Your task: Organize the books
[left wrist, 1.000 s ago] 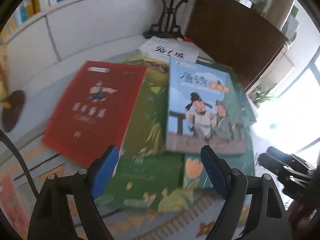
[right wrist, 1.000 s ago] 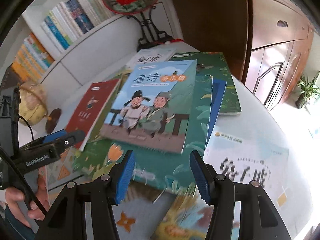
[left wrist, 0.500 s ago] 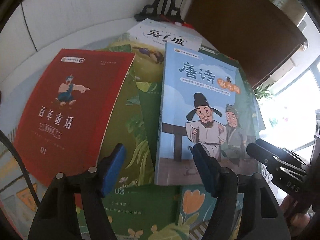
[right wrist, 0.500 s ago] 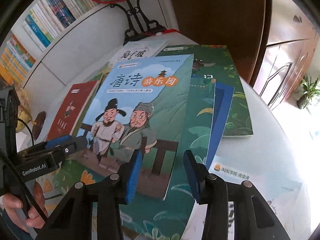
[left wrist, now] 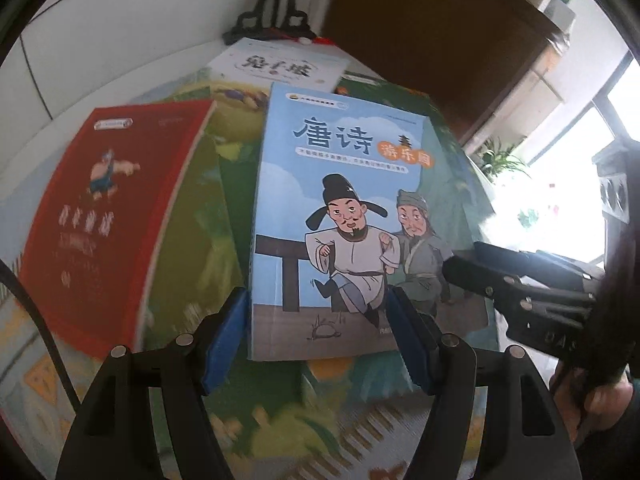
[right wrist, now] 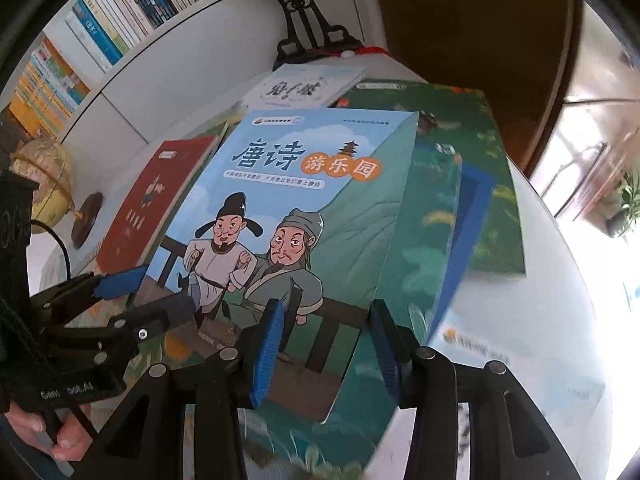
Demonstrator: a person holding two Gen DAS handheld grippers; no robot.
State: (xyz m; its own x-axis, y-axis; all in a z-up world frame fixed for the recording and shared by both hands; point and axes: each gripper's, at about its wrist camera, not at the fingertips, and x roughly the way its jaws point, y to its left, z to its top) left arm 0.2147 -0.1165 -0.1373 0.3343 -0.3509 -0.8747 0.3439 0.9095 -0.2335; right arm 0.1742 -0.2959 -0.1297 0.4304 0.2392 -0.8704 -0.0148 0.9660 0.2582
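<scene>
A light-blue picture book (left wrist: 340, 208) with two cartoon men on its cover lies flat on top of a spread of books. My left gripper (left wrist: 316, 320) hovers at its near left corner, jaws open. One blue pad sits just outside the book's left edge and the other over the cover. In the right wrist view the same book (right wrist: 304, 208) fills the middle. My right gripper (right wrist: 325, 340) stands open over its near right corner, both pads above the cover. Each gripper shows in the other's view: the right gripper (left wrist: 480, 272) and the left gripper (right wrist: 148, 296).
A red book (left wrist: 112, 216) lies left of the blue one and a white book (left wrist: 280, 66) lies behind it. Green books (right wrist: 480, 184) spread underneath, and another white book (right wrist: 500, 360) lies near right. A black stand (right wrist: 312, 36), globe (right wrist: 44, 176), bookshelf (right wrist: 100, 28) and wooden cabinet (left wrist: 420, 32) ring the table.
Both grippers have come down and in toward the blue book, which now looks much larger. Both pairs of jaws have narrowed. The books have not shifted.
</scene>
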